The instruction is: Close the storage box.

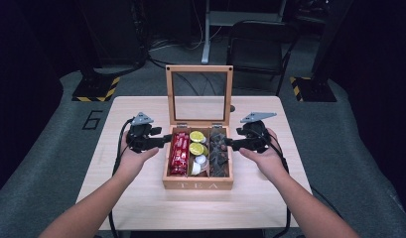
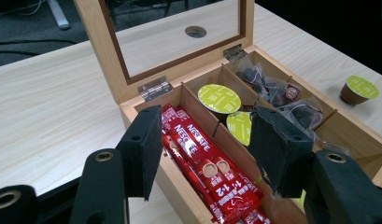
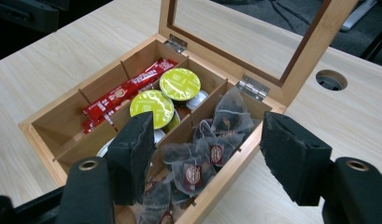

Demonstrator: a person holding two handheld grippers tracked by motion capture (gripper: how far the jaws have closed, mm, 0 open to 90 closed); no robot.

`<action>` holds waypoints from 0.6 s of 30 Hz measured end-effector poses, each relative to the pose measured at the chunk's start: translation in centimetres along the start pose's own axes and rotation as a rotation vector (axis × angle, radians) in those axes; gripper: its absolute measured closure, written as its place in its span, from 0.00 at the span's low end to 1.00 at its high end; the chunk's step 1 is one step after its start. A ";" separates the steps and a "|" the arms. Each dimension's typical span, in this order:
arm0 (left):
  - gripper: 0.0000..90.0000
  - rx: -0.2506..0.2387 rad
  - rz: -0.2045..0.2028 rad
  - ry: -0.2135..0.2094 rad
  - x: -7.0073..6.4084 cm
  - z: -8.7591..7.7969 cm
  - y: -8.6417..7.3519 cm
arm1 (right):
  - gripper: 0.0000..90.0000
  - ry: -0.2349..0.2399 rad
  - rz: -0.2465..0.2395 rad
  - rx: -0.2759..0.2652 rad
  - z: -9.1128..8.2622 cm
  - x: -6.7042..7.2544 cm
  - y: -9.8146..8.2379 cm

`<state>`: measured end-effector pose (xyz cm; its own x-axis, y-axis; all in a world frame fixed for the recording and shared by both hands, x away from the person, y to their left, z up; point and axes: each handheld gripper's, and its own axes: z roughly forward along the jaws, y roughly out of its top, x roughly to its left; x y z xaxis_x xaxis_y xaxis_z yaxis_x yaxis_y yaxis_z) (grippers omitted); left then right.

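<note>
**Two grippers flank an open wooden tea box**

A pale wooden tea box [image 1: 198, 184] sits mid-desk, its glass-paned lid [image 1: 199, 94] upright on two metal hinges. Thin wooden dividers split the box into three compartments. The compartment on the left gripper's side holds glossy red stick sachets [image 2: 212, 172]; the middle one holds round capsules with lime-green foil tops [image 3: 179, 84]; the one on the right gripper's side holds clear, crinkled pyramid tea bags [image 3: 212, 154] of dark leaves.

The left gripper [image 1: 163, 140] hovers just beside the box's sachet side, its square foam-faced fingers [image 2: 142, 149] moderately apart with nothing between them. The right gripper [image 1: 229, 143] sits at the tea-bag side, over that wall, fingers [image 3: 293, 156] likewise parted and apparently empty. One brown, green-topped capsule [image 2: 359, 89] stands alone on the light wood-grain desk [image 1: 141, 198] beyond the box's tea-bag side.
</note>
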<state>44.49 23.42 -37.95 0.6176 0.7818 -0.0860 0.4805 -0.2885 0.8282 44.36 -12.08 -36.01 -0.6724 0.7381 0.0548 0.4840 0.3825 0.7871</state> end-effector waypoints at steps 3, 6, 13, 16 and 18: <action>0.49 -0.005 -0.002 -0.003 0.0 0.1 0.1 | 0.39 -0.004 0.002 0.001 0.3 0.0 0.5; 0.50 -0.002 -0.001 -0.004 -0.1 0.2 0.3 | 0.39 -0.011 0.004 0.004 0.6 0.0 1.0; 0.50 -0.008 0.010 -0.007 -0.3 0.2 0.7 | 0.39 -0.024 0.013 -0.011 0.6 -0.1 2.4; 0.50 -0.003 0.010 -0.009 -0.3 0.3 0.7 | 0.39 -0.029 0.030 -0.008 0.6 -0.2 3.1; 0.50 -0.003 0.009 -0.008 -0.4 0.5 0.7 | 0.39 -0.040 0.016 -0.010 0.8 -0.4 3.4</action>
<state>44.91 22.67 -37.58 0.6268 0.7747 -0.0835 0.4732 -0.2934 0.8306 46.73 -10.65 -33.84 -0.6415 0.7659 0.0433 0.4893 0.3650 0.7921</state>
